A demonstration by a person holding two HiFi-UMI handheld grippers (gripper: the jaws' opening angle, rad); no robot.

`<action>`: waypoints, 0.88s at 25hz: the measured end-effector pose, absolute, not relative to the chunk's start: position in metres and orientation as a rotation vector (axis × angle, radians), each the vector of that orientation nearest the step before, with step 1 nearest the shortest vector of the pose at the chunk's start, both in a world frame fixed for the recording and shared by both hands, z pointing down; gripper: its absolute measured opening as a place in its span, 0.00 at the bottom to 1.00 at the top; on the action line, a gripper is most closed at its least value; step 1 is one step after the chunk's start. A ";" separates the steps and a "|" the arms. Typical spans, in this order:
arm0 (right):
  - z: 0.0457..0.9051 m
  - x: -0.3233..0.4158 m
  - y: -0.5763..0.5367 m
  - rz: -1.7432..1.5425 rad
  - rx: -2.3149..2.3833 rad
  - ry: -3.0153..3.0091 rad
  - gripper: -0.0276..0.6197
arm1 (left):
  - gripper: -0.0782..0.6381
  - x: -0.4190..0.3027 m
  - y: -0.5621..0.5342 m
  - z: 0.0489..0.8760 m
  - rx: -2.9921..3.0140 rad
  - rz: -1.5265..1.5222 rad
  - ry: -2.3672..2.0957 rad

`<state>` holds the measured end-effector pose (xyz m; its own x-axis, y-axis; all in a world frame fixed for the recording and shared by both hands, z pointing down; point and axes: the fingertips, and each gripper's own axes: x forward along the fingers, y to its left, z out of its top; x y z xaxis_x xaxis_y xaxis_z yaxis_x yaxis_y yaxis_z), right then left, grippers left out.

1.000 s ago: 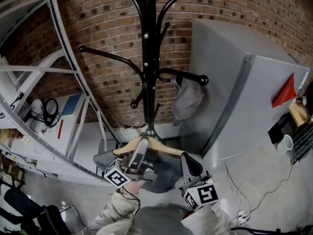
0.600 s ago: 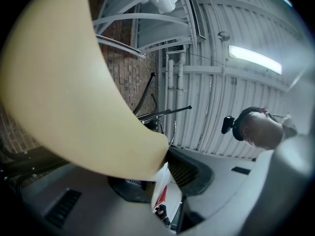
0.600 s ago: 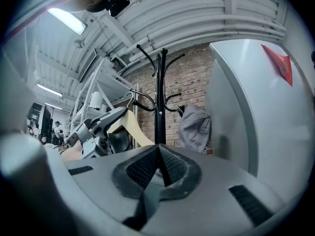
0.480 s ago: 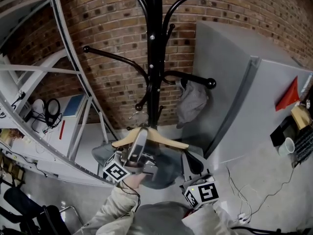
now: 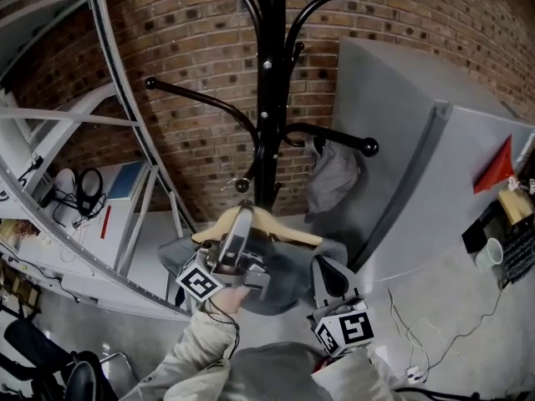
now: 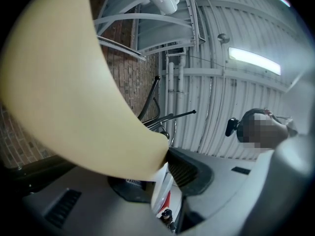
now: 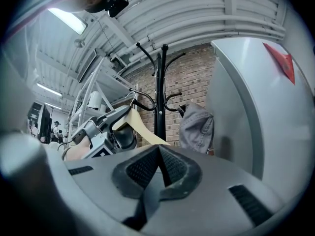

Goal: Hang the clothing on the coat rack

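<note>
A black coat rack (image 5: 269,98) stands before the brick wall, also seen in the right gripper view as the coat rack (image 7: 158,92). My left gripper (image 5: 240,234) is shut on a pale wooden hanger (image 5: 288,231) that carries grey clothing (image 5: 280,274), held just below the rack's lower arms. That hanger (image 6: 74,92) fills the left gripper view, pinched at the left gripper (image 6: 165,156). My right gripper (image 5: 328,281) is beside the clothing's right edge, its pads pressed together with nothing between them at the right gripper (image 7: 160,168). A grey cloth (image 5: 333,178) hangs on a rack arm.
A tall grey cabinet (image 5: 418,165) stands close to the right of the rack. White metal shelving (image 5: 125,140) curves along the left. Cables (image 5: 418,341) lie on the floor at lower right.
My left gripper has raised the hanger and clothing a little toward the rack's pole. The right gripper has stayed at about the same place.
</note>
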<state>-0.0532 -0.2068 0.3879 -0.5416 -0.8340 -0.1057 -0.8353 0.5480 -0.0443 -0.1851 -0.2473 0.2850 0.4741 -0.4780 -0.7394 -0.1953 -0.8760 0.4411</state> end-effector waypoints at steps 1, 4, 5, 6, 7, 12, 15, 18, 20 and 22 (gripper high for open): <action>0.388 -0.054 -0.208 0.018 -1.443 2.662 0.08 | 0.26 -0.185 -0.249 0.285 2.429 -1.357 -0.569; 0.387 -0.054 -0.210 0.023 -1.451 2.658 0.08 | 0.26 -0.185 -0.253 0.286 2.432 -1.354 -0.564; 0.387 -0.054 -0.211 0.025 -1.455 2.657 0.08 | 0.26 -0.185 -0.254 0.287 2.431 -1.355 -0.562; 0.387 -0.054 -0.212 0.026 -1.459 2.656 0.08 | 0.26 -0.185 -0.256 0.287 2.428 -1.355 -0.560; 0.388 -0.053 -0.212 0.027 -1.463 2.655 0.08 | 0.26 -0.184 -0.257 0.287 2.425 -1.354 -0.557; 0.389 -0.050 -0.214 0.026 -1.485 2.648 0.08 | 0.26 -0.182 -0.264 0.294 2.417 -1.333 -0.554; 0.389 -0.048 -0.214 0.024 -1.494 2.643 0.08 | 0.26 -0.181 -0.268 0.298 2.414 -1.324 -0.556; 0.390 -0.047 -0.215 0.027 -1.502 2.640 0.08 | 0.26 -0.183 -0.271 0.303 2.389 -1.336 -0.542; 0.390 -0.046 -0.215 0.030 -1.506 2.642 0.08 | 0.26 -0.184 -0.273 0.306 2.360 -1.354 -0.519; 0.391 -0.046 -0.216 0.027 -1.511 2.644 0.08 | 0.26 -0.183 -0.275 0.309 2.335 -1.353 -0.511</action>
<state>-0.0458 -0.2158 0.3907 -0.5039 -0.8588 -0.0921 -0.8605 0.5084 -0.0326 -0.1829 -0.2748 0.3089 0.4669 -0.4937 -0.7336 -0.1144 -0.8564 0.5035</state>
